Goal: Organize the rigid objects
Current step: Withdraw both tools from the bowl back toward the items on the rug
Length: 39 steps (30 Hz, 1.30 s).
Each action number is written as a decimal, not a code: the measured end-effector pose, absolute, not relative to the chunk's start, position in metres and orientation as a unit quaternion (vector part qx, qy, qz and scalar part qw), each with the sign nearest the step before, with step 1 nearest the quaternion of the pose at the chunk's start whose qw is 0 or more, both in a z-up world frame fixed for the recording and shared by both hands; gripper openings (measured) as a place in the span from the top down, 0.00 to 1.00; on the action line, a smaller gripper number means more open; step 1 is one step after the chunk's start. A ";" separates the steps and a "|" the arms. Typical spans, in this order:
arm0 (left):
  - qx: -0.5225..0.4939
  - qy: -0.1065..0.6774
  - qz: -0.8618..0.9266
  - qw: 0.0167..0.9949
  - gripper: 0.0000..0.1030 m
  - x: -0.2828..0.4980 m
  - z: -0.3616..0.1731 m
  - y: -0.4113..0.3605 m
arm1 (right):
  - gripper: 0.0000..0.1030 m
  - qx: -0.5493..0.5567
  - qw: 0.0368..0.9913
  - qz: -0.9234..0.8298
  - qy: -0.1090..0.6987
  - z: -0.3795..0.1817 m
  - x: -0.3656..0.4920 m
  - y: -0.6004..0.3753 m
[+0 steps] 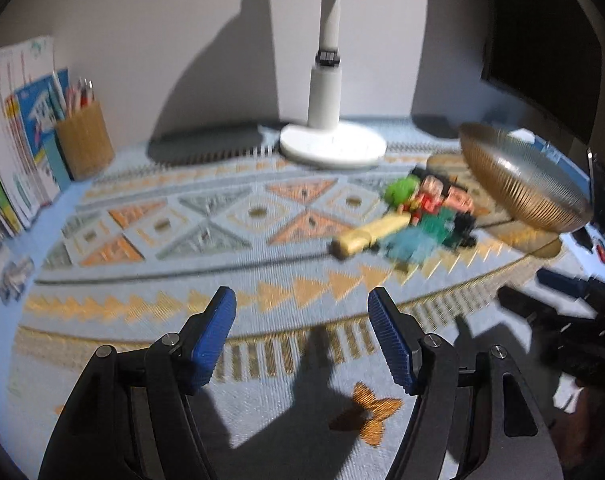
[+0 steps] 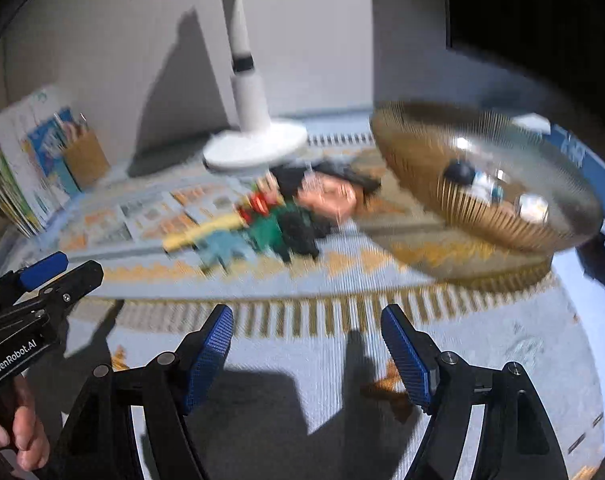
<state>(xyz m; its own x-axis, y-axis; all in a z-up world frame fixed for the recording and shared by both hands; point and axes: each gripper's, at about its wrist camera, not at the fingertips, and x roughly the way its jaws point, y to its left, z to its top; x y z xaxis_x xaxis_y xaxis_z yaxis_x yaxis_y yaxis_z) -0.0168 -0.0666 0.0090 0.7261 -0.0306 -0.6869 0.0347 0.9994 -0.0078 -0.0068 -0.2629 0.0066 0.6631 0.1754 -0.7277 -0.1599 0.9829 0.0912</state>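
Left gripper [image 1: 302, 320]: jaws apart, nothing between the blue pads, angled down over the patterned cloth [image 1: 206, 216]. Right gripper [image 2: 306, 332]: likewise parted and empty, tilted toward the same cloth. Task items: a heap of small rigid toys [image 1: 426, 216], ahead of the left gripper and off to its right, ahead of the right gripper and slightly to its left; the heap includes a yellow stick-like piece [image 1: 366, 234], a green round piece [image 1: 400, 191], and red, teal and black bits too blurred to name. Likely receptacle: a ribbed amber bowl [image 1: 522, 184] just beyond and right of the heap, probably set close so each piece has a short trip. Background fixtures, beyond both tools: white lamp base [image 1: 332, 144], pencil cup [image 1: 84, 144] and books [image 1: 14, 140] far to the left. View differences: the right wrist view looks into the bowl and shows a dark ball [image 2: 458, 174] and pale items inside, hidden from the left view; it also shows a hand [image 2: 22, 432] holding the left gripper. The left view shows the heap less blurred.
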 end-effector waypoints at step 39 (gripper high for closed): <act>0.011 0.374 -0.025 0.927 0.33 -0.016 0.004 -0.071 | 0.17 -0.049 0.910 0.062 0.408 -0.006 -0.002 -0.242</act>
